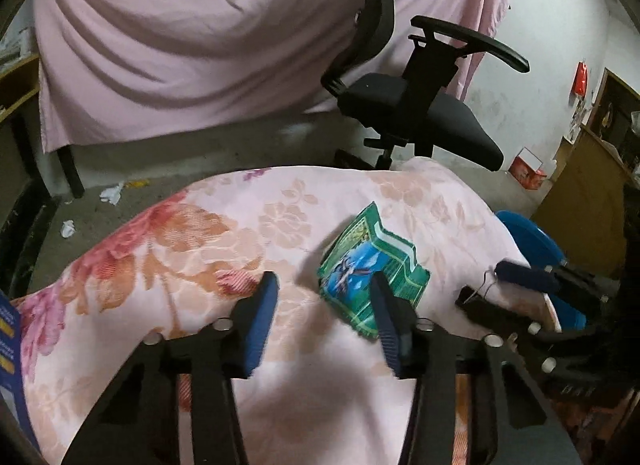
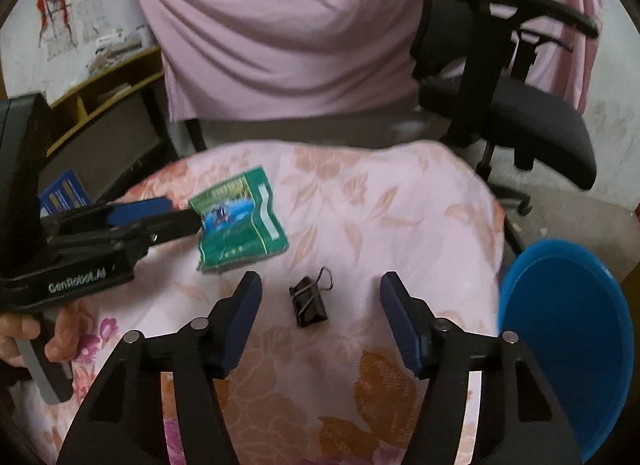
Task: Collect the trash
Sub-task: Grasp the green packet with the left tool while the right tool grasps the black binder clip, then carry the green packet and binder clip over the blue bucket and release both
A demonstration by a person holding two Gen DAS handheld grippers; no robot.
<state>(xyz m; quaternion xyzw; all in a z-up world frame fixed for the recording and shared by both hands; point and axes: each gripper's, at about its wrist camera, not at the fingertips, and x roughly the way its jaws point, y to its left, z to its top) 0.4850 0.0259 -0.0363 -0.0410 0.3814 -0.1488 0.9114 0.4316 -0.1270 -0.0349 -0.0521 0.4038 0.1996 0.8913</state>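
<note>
Blue-padded fingers of the left gripper stand wide apart over a floral cloth, the right-hand finger lying across the near edge of a green wrapper at frame centre; whether it touches is unclear. In the right wrist view, the right gripper is spread open around a black binder clip on the cloth, touching nothing. The wrapper lies upper left of the clip. A blue bin sits at the right edge, an office chair behind.
</note>
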